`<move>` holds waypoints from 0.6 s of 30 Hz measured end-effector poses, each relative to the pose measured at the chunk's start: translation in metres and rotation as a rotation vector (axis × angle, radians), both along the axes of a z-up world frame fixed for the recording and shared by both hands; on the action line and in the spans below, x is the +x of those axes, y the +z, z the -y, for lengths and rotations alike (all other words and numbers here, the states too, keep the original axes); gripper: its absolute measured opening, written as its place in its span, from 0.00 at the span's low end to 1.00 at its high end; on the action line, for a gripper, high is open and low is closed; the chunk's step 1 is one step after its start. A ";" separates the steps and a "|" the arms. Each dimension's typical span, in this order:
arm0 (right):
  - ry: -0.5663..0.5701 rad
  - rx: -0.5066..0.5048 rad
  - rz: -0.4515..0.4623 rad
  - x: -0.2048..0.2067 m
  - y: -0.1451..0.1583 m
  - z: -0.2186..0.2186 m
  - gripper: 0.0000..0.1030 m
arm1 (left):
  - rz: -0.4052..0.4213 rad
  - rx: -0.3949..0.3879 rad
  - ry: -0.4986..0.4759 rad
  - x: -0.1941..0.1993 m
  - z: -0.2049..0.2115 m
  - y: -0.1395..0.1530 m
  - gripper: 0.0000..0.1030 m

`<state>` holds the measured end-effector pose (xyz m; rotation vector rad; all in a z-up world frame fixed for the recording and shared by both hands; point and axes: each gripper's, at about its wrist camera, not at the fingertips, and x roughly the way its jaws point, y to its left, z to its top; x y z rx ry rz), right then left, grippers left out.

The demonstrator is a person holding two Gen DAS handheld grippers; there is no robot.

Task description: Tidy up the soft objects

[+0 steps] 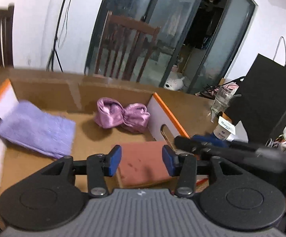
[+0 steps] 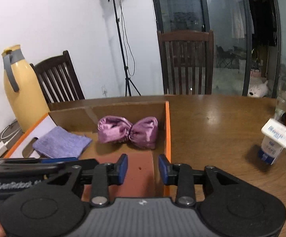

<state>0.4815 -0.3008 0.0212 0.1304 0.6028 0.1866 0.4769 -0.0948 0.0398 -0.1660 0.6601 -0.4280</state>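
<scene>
**Red cloth laid in the box, both grippers let go**

The step in hand looks like the release of a folded red cloth (image 1: 143,162) into the cardboard box (image 2: 107,106). The cloth lies flat on the box floor at the near right corner, against the orange-edged right wall. The left gripper (image 1: 142,161) hangs over it with its blue pads apart and nothing pressed between them; the right gripper (image 2: 143,167) stands likewise parted above the same cloth and the wall's edge, gripping nothing. Farther in, a purple satin bundle (image 2: 128,131) sits at the back right corner, and a lilac towel (image 2: 61,144) lies along the left wall, partly over its handle slot.

Next, I judge, both grippers should lift clear without snagging the cloth, then look for any soft item left outside.

The box rests on a brown wooden table (image 2: 222,122). A yellow jug (image 2: 22,90) stands off its left edge, a small carton (image 2: 271,144) and a glass (image 1: 221,100) to the right. Chairs, a light stand and glass doors lie beyond.
</scene>
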 end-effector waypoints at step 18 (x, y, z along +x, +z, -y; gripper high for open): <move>-0.009 -0.083 0.469 -0.148 0.101 -0.020 0.92 | 0.528 0.245 0.318 -0.157 -0.077 0.102 1.00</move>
